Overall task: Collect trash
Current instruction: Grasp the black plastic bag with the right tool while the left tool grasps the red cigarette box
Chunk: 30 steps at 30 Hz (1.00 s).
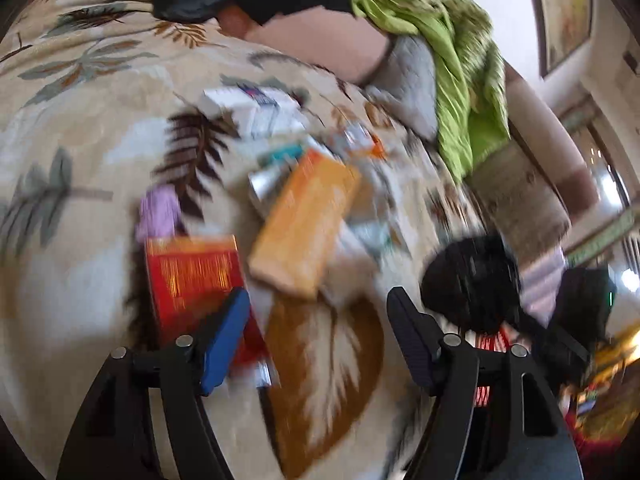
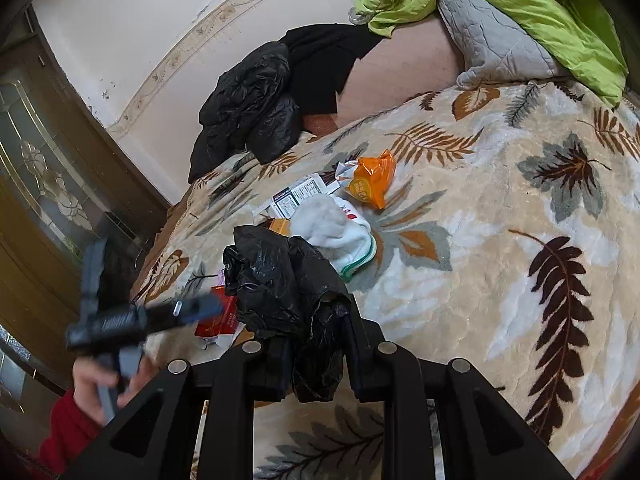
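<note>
Trash lies in a heap on a leaf-patterned blanket: a red box, an orange box, a purple wrapper and a white carton. My left gripper hovers open just before the heap, its blue pad beside the red box and nothing between its fingers. My right gripper is shut on a crumpled black plastic bag. Beyond the bag lie an orange snack packet, a white bundle and the red box. The left gripper appears blurred at the left.
A black jacket and bags are piled at the bed's far edge against the wall. A green quilt and a grey pillow lie at the head. A glass-panelled door stands at the left. A hand in a red sleeve holds the left gripper.
</note>
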{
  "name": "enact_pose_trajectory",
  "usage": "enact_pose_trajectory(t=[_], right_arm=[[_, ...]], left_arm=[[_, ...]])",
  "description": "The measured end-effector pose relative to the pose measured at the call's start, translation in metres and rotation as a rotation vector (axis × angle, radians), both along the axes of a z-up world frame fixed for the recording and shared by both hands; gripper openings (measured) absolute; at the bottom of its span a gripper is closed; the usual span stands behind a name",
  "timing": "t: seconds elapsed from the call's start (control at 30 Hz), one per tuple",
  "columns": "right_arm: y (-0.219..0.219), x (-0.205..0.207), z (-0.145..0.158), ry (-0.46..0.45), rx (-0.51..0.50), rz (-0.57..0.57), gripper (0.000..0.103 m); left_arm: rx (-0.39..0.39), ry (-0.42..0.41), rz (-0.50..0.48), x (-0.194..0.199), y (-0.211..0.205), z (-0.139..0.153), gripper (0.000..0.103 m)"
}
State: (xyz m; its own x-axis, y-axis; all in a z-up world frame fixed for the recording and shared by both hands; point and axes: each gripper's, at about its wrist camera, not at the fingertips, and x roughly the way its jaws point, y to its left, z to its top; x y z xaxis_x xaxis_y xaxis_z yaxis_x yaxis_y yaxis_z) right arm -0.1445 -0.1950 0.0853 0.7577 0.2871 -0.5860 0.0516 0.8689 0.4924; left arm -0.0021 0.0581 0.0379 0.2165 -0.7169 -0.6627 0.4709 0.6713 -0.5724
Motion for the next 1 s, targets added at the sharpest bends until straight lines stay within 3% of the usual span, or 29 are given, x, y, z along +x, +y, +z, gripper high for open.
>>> enact_pose_trajectory(t=[0.1,0.2,0.33,0.43,0.53,0.63,0.73,1.0], right_arm=[[0.001,-0.005,0.003,-0.014,-0.018,-0.009,0.023],[0.0,-0.008,0.006,-0.024,-0.027,-0.024,0.023],[-0.002,-0.008,0.006,-0.025,-0.035,-0.042,0.023],[-0.002,-0.008,0.007,-0.024,-0.05,-0.044,0.023],[-0.001,-0.008,0.008,-0.028,-0.06,-0.045,0.023],[-0.002,-0.008,0.008,-0.028,-0.063,-0.045,0.023],[-0.004,-0.008,0.008,-0.029,-0.066,-0.05,0.023],[-0.004,-0.009,0.01,-0.037,-0.063,-0.06,0.023]], left_arm=[[0.026,-0.05,0.021,-0.025,0.013,0.005,0.07],[0.034,-0.095,0.147,-0.033,0.027,0.015,0.071],[0.18,-0.135,0.323,-0.028,0.023,0.017,0.075],[0.271,-0.111,0.342,-0.024,0.006,0.006,0.077],[0.377,-0.142,0.37,-0.018,-0.009,-0.005,0.077],[0.405,-0.148,0.366,-0.014,-0.017,-0.013,0.076],[0.467,-0.185,0.383,-0.013,-0.023,-0.017,0.052],[0.375,-0.211,0.437,-0.035,-0.006,-0.002,0.051]])
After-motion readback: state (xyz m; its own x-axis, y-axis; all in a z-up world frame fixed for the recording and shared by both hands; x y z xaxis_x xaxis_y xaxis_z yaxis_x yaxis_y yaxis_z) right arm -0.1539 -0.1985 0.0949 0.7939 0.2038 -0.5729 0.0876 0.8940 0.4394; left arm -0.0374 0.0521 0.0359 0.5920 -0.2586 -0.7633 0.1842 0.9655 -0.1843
